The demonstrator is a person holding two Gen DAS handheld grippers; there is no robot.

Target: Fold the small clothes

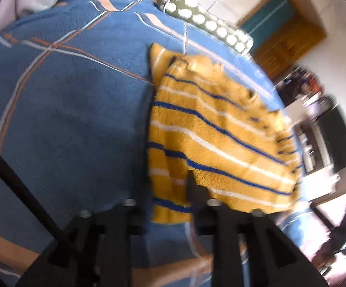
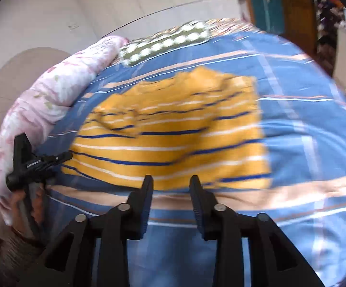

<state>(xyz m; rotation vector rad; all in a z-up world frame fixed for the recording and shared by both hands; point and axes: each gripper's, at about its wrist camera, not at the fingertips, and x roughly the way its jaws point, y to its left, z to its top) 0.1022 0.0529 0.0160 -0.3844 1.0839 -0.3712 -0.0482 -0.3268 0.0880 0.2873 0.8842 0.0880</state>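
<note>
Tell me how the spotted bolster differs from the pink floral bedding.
The spotted bolster is olive with white dots, while the pink floral bedding is pale pink with flowers. The spotted bolster is a slim, straight roll, but the pink floral bedding is bulkier and bunched. Both lie along the edge of the blue bedspread.

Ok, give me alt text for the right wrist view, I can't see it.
The open right gripper hovers over a blue striped bedsheet, its tips at the near edge of a yellow striped garment spread on it. The left gripper sits at the garment's left edge, beside a pink floral quilt.
</note>
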